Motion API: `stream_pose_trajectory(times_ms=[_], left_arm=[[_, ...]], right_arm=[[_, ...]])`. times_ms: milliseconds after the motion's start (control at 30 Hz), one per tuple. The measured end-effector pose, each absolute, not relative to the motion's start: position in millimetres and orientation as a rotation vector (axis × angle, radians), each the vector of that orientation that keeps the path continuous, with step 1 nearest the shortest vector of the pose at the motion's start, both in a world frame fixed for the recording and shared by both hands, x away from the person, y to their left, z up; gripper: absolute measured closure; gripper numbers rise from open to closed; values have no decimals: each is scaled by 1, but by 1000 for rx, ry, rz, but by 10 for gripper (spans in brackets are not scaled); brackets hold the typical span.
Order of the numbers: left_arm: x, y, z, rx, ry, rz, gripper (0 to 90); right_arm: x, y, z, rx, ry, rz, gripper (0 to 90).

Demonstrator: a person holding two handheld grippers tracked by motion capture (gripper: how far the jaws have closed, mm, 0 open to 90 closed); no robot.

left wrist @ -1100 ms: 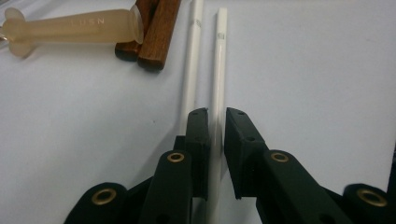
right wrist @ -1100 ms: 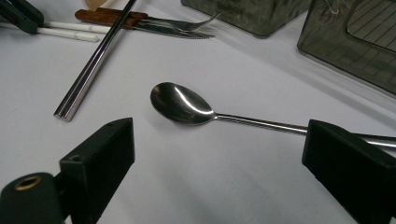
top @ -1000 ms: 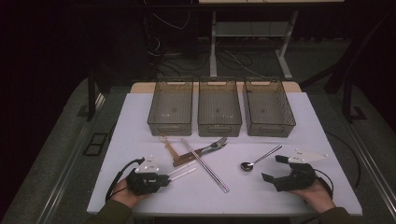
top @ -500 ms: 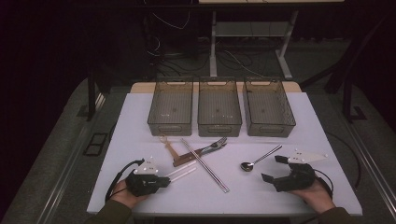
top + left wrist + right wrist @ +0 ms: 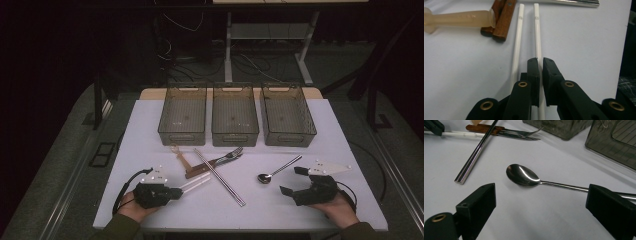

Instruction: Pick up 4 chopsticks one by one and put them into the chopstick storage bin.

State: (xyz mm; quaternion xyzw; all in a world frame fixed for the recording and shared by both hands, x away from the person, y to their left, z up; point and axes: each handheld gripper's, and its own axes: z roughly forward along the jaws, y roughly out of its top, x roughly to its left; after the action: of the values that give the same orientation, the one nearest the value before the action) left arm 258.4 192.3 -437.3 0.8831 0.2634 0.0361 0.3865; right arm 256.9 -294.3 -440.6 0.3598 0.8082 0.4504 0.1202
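My left gripper [image 5: 177, 191] lies at the table's front left. Its jaws have just been closing and are shut on one white chopstick [image 5: 537, 30], which runs between the pads [image 5: 534, 72]. The second white chopstick [image 5: 517, 37] lies free just to its left. In the high view both white chopsticks [image 5: 197, 183] point away from the gripper toward the cutlery pile. My right gripper [image 5: 294, 180] rests at the front right, open and empty. A steel spoon [image 5: 522, 175] lies ahead of its jaws with the bowl nearest and the handle running past the right-hand jaw.
Three empty dark mesh bins [image 5: 235, 117] stand in a row at the back. In mid-table lie a pair of steel chopsticks [image 5: 220, 177], a fork and knife with wooden handles [image 5: 222, 157], and an amber plastic spoon [image 5: 181, 159].
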Motion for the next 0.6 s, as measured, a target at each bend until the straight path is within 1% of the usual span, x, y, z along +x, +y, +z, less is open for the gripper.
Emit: stream_pose_trajectory(times_ms=[600], left_arm=[[266, 184, -419, 2197, 704, 93, 843]], right_arm=[[256, -288, -444, 1044, 2380, 1327, 94]])
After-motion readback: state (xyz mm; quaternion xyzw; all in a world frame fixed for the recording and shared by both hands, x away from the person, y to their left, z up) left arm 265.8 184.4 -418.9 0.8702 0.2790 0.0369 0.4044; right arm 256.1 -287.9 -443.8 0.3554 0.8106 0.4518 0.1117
